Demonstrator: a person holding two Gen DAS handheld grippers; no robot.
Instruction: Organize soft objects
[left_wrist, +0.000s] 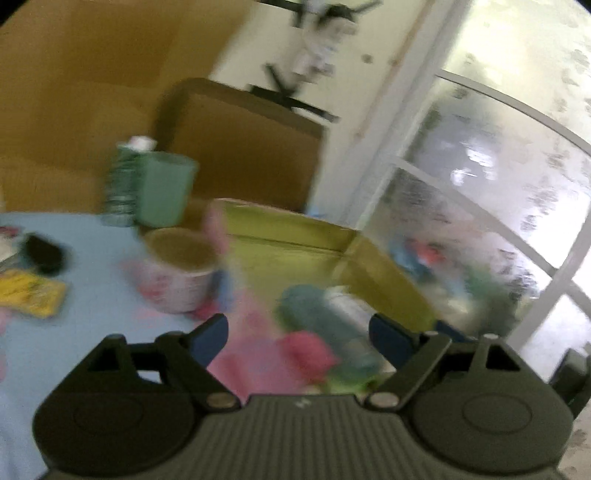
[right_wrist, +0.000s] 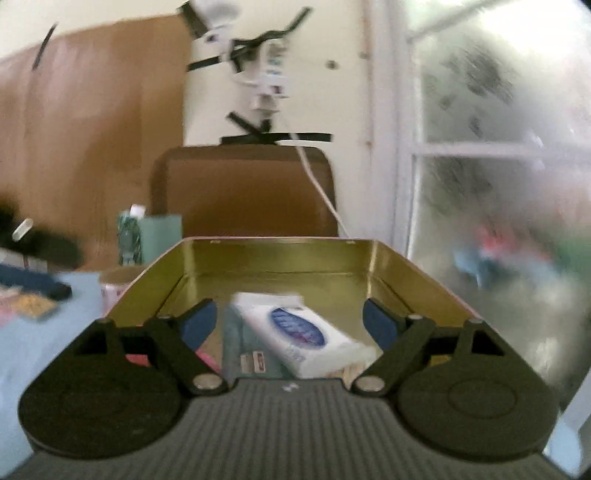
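An open gold metal tin (right_wrist: 332, 258) stands in front of my right gripper (right_wrist: 290, 321). A white tissue pack with a blue oval (right_wrist: 303, 332) lies tilted inside it on a teal packet (right_wrist: 240, 350). My right gripper is open and empty above the tin's near side. In the blurred left wrist view the tin's lid (left_wrist: 295, 229) stands up behind a teal soft roll (left_wrist: 317, 314), a red soft item (left_wrist: 306, 350) and pink cloth (left_wrist: 251, 362). My left gripper (left_wrist: 299, 336) is open around them, holding nothing.
A floral paper cup (left_wrist: 181, 269), a green box (left_wrist: 166, 188) and a water bottle (left_wrist: 120, 184) stand on the blue tablecloth (left_wrist: 92, 321). A yellow packet (left_wrist: 29, 291) and a black object (left_wrist: 44, 251) lie left. A cardboard panel (right_wrist: 243, 192) and a frosted window (right_wrist: 498, 184) are behind.
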